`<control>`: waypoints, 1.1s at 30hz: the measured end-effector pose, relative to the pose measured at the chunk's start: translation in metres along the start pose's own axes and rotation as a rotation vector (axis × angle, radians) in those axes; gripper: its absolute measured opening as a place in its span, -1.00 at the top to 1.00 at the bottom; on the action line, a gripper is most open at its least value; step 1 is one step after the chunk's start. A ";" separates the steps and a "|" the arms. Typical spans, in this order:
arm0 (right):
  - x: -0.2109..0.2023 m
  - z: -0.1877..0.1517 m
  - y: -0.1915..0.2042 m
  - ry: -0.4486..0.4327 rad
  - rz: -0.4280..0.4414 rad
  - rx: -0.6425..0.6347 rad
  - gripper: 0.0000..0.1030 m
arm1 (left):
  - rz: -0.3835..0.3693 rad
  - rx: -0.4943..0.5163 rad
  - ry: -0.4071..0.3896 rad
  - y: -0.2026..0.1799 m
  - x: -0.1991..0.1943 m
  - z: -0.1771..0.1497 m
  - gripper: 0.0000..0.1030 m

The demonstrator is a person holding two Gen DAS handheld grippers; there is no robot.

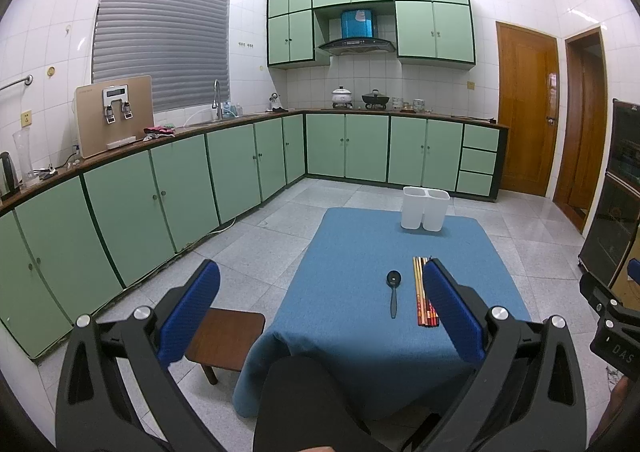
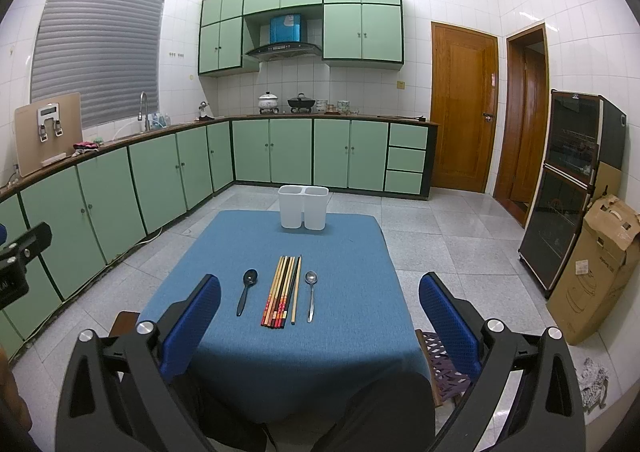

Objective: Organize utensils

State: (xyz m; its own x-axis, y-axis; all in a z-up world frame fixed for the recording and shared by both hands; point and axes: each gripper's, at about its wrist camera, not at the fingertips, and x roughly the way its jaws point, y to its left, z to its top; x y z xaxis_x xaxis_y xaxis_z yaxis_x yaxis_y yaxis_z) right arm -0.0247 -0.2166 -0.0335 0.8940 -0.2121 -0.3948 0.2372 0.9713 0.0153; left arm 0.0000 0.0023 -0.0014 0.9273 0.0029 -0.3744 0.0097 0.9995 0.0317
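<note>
A low table under a blue cloth (image 2: 340,352) carries a row of utensils: a black spoon (image 2: 247,290), a bundle of several chopsticks (image 2: 282,292) and a metal spoon (image 2: 311,294). A white two-compartment holder (image 2: 303,206) stands at the far edge. My right gripper (image 2: 320,310) hangs open above the near edge, holding nothing. In the left wrist view my left gripper (image 1: 320,300) is open too, held left of the table. There I see the black spoon (image 1: 393,290), the chopsticks (image 1: 423,294) partly behind the right finger (image 1: 452,306), and the holder (image 1: 425,208). The metal spoon is hidden.
Green kitchen cabinets (image 2: 160,176) line the left and back walls. A wooden stool (image 1: 224,340) stands left of the table, another stool with a woven seat (image 2: 444,364) on its right. A dark cabinet (image 2: 568,188) and a cardboard box (image 2: 596,272) stand at the right wall. A person's dark-clothed knees (image 2: 384,412) sit under my grippers.
</note>
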 end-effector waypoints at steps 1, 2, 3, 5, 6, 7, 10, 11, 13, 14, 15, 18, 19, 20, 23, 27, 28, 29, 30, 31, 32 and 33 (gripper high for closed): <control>0.000 0.000 0.000 0.000 0.000 0.001 -0.88 | 0.001 0.000 -0.001 0.000 0.000 0.000 -0.91; 0.000 0.000 0.000 0.000 0.000 0.001 -0.88 | 0.001 0.001 0.000 -0.001 0.000 0.000 -0.91; 0.000 0.000 0.000 0.000 0.000 0.001 -0.88 | 0.001 0.001 0.000 -0.001 0.000 0.000 -0.91; 0.000 0.000 0.000 0.001 0.000 0.000 -0.88 | 0.002 0.001 0.000 -0.001 0.000 0.000 -0.91; 0.000 0.000 0.000 0.001 -0.001 0.000 -0.88 | 0.000 0.001 0.001 0.000 0.000 0.000 -0.91; 0.000 0.000 0.000 0.001 0.000 0.000 -0.88 | 0.000 0.001 0.001 0.000 0.000 0.000 -0.91; 0.000 0.000 0.000 0.000 0.000 0.000 -0.88 | -0.001 0.000 0.000 0.000 0.000 0.000 -0.91; 0.000 0.000 0.000 0.000 0.000 0.000 -0.88 | 0.001 0.001 0.000 -0.001 0.000 0.000 -0.91; 0.000 0.000 0.000 0.001 -0.001 -0.001 -0.88 | 0.000 0.001 0.001 -0.001 0.000 0.000 -0.91; 0.000 0.000 0.000 0.001 -0.001 0.000 -0.88 | 0.000 0.001 0.002 -0.001 0.000 0.000 -0.91; 0.000 0.000 0.000 0.001 0.001 0.000 -0.88 | 0.001 0.000 0.001 0.006 0.001 0.000 -0.91; 0.000 0.000 0.000 0.002 0.002 0.000 -0.88 | 0.002 0.001 0.000 0.007 0.001 0.001 -0.91; 0.000 0.000 0.000 0.001 0.002 0.000 -0.88 | 0.003 0.000 0.000 0.008 0.001 0.001 -0.91; 0.000 0.000 0.000 0.001 0.001 0.000 -0.88 | 0.001 0.000 0.001 0.007 0.001 0.001 -0.91; 0.000 0.000 0.000 0.002 0.001 0.000 -0.88 | 0.002 0.000 0.001 0.007 0.001 0.001 -0.91; 0.000 0.000 0.000 0.002 0.001 0.001 -0.88 | 0.004 -0.002 0.001 0.008 0.001 -0.002 -0.91; 0.000 0.000 0.000 0.002 0.001 0.000 -0.88 | 0.005 -0.001 0.001 0.008 0.001 -0.002 -0.91; 0.000 0.000 0.000 0.002 0.001 0.000 -0.88 | 0.005 -0.001 0.001 0.008 0.001 -0.002 -0.91; 0.000 0.000 0.000 0.002 0.001 -0.001 -0.88 | 0.004 -0.001 0.001 0.009 0.001 -0.002 -0.91; 0.000 0.000 0.000 0.002 0.000 -0.002 -0.88 | 0.005 -0.002 0.002 0.008 0.001 -0.002 -0.91; 0.000 0.000 0.000 0.002 0.001 0.000 -0.88 | 0.004 -0.002 0.002 0.008 0.001 -0.002 -0.91; 0.000 0.000 0.000 0.001 0.001 0.000 -0.88 | 0.004 -0.001 0.002 0.008 0.001 -0.002 -0.91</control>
State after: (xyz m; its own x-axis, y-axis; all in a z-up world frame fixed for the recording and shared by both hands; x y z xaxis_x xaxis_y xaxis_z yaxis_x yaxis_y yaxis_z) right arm -0.0250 -0.2167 -0.0332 0.8936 -0.2112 -0.3960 0.2366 0.9715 0.0157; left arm 0.0001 0.0102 -0.0034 0.9267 0.0072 -0.3757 0.0053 0.9995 0.0322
